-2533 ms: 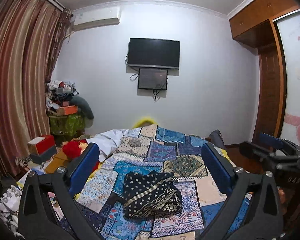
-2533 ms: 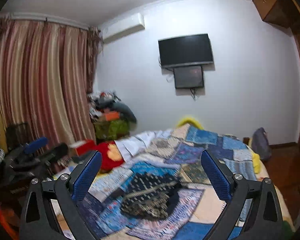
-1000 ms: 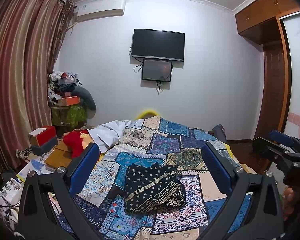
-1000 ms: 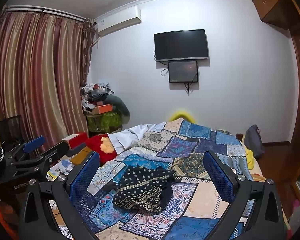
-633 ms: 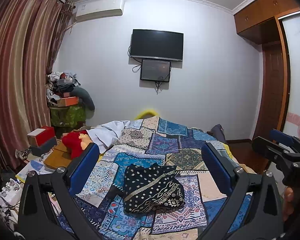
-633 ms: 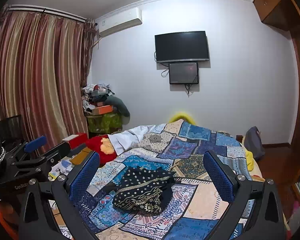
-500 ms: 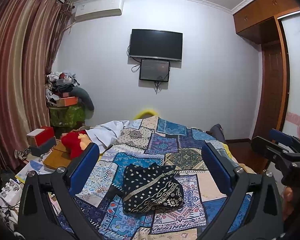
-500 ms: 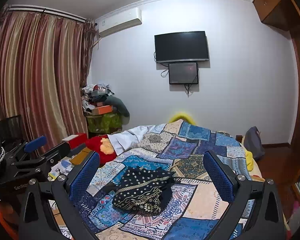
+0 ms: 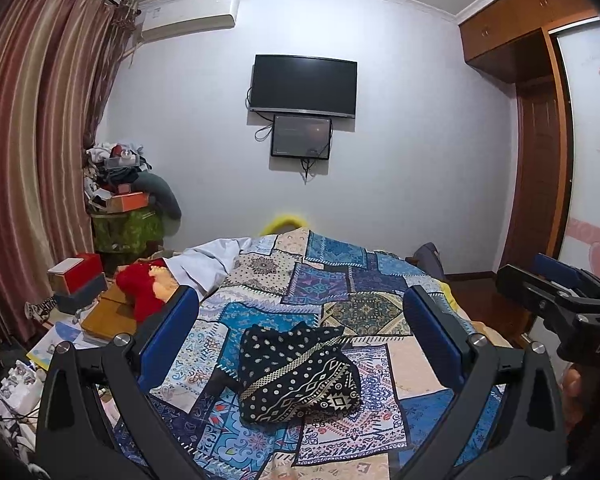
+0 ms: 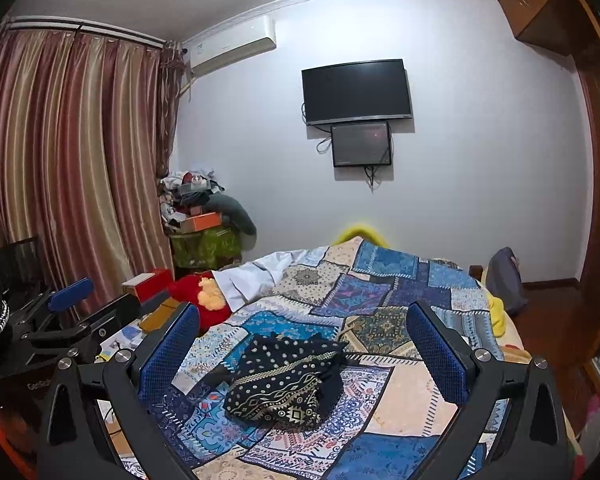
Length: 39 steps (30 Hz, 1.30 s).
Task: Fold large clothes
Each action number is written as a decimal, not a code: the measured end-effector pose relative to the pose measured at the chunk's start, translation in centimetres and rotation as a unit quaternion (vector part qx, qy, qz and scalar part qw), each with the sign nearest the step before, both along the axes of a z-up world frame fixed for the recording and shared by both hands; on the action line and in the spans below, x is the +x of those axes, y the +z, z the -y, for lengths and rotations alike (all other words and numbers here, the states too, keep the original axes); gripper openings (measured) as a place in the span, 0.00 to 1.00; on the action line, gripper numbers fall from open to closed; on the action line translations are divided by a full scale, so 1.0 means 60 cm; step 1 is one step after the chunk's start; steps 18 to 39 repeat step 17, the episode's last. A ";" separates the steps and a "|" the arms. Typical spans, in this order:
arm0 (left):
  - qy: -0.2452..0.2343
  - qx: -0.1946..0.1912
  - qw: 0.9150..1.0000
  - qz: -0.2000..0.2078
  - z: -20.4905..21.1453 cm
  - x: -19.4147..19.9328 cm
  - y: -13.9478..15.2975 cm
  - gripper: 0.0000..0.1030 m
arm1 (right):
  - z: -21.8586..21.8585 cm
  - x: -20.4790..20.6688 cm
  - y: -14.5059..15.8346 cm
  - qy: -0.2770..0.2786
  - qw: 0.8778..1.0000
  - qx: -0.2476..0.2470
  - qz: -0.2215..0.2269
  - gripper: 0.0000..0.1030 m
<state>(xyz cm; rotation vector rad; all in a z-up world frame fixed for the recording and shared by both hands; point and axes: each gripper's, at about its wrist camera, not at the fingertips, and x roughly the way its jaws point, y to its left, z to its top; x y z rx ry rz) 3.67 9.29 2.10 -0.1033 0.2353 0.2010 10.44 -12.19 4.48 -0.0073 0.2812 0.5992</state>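
The bed with its patchwork cover fills both views. The dark patterned garment lies bunched between and beyond both wide, empty jaws of the left gripper and right gripper. Whichever fold comes, pinching hems, not bulk, seems wise. Gripper lettering reads partly "DAS".

My right gripper is cut off at 3 o'clock; garment's type I can't tell

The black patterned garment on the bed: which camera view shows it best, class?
The left wrist view: the black patterned garment sits nearer and larger there. The right wrist view shows it whole too, but smaller and more side-on.
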 end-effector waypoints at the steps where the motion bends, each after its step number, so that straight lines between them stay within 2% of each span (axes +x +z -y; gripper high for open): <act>1: -0.002 0.000 1.000 -0.001 0.000 0.001 0.000 1.00 | 0.000 0.000 0.000 -0.001 1.000 0.000 -0.001 1.00; 17: -0.022 0.009 1.000 -0.007 0.013 0.010 -0.003 1.00 | -0.016 -0.008 -0.013 -0.013 1.000 0.009 -0.016 1.00; 39: -0.022 0.009 1.000 -0.007 0.013 0.010 -0.003 1.00 | -0.016 -0.008 -0.013 -0.013 1.000 0.009 -0.016 1.00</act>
